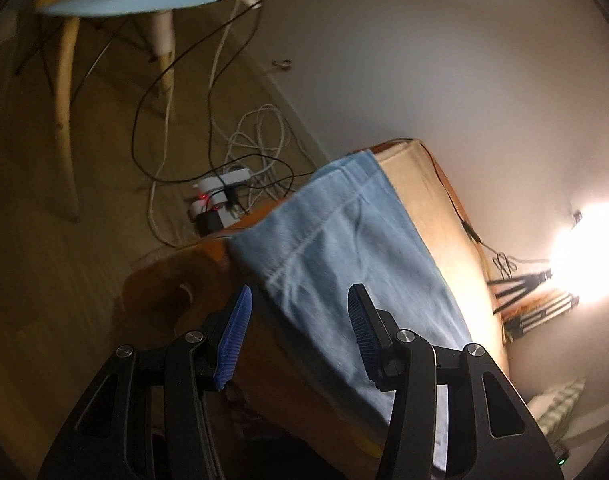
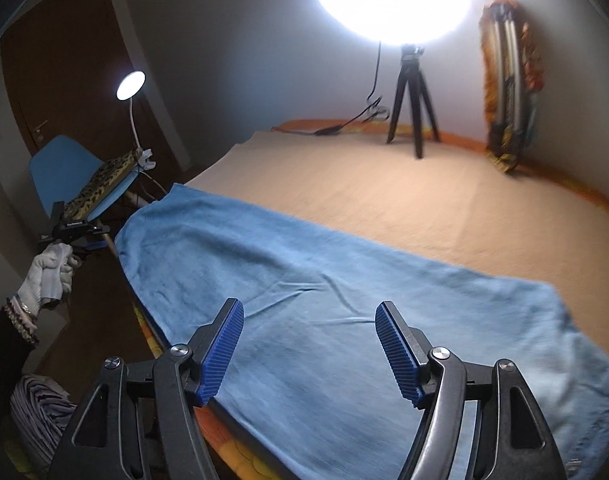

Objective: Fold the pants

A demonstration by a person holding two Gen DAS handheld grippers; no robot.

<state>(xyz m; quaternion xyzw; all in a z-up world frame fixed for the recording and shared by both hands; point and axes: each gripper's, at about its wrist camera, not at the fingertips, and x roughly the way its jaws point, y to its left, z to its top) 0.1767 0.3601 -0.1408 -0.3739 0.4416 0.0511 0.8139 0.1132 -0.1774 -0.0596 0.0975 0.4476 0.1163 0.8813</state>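
Light-blue pants lie spread flat along the near edge of a bed with a beige cover. My right gripper hovers over the middle of the pants, jaws open, nothing between the blue pads. At the far end of the pants, off the bed's corner, a white-gloved hand holds my left gripper. In the left wrist view the left gripper is open above the end of the pants, at the bed's edge. Its pads touch no cloth.
A ring light on a tripod stands on the bed's far side. A blue chair with a leopard-print pad and a small lamp stands beside the bed. Power strips and cables lie on the floor. Striped cloth sits low left.
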